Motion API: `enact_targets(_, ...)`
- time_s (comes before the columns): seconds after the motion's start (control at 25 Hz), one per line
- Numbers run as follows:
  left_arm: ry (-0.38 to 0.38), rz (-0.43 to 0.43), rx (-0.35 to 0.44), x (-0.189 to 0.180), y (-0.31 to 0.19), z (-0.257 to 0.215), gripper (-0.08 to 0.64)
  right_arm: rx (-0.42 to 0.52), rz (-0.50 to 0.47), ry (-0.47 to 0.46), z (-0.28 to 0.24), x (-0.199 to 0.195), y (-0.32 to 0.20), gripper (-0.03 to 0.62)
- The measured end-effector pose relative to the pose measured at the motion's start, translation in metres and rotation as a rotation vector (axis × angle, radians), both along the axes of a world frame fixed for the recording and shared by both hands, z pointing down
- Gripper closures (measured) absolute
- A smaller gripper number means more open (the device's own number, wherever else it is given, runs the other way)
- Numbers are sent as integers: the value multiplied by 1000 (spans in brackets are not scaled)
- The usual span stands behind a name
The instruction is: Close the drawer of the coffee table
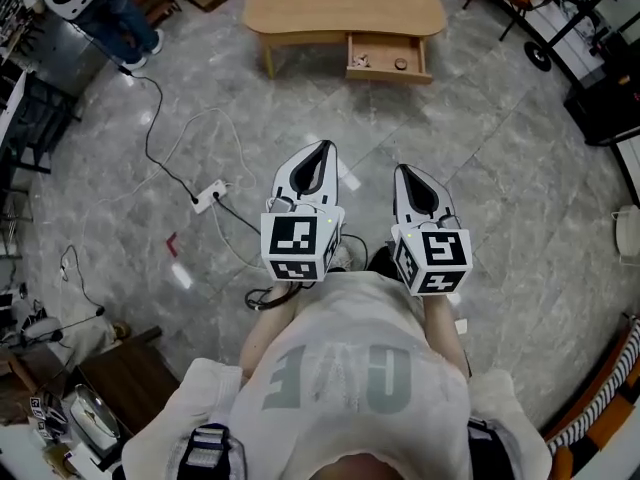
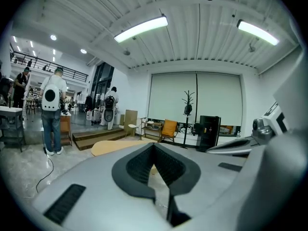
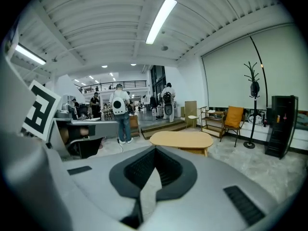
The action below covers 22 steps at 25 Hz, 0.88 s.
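Drawer (image 1: 388,74) of coffee table (image 1: 330,8) is seen pulled out in head view only. In the gripper views, left gripper (image 2: 155,146) and right gripper (image 3: 155,150) jaws are seen pressed together, empty.

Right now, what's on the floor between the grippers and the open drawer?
Nothing: the head view shows only bare floor between the left gripper, the right gripper and the drawer. A power strip lies well left.

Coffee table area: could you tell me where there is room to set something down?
The coffee table top is bare. Its open drawer holds small items. The floor before it is free; cables and a power strip crowd the left.
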<state>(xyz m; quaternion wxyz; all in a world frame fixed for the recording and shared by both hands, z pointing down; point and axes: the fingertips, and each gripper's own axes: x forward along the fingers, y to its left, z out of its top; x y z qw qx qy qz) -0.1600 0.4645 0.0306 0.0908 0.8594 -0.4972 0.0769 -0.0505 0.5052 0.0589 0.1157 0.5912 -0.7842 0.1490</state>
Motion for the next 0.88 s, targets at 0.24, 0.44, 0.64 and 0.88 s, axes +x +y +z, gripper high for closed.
enact_targets(0.24,25,-10,-14,-13,-14,5,551,-11,48,-38,3,4,4,588)
enact_targets(0.44,34,-15,-7,-11,-39,-2,551,-15,91,-90,1,19,-17,588)
enact_targets(0.64,32,-6,11,-2,-74,3,551,2,88,-95,11,26,-57,588)
enact_targets(0.88,4,-22,31,20,-145,17,551,34,45,-120,28,43,-143,588)
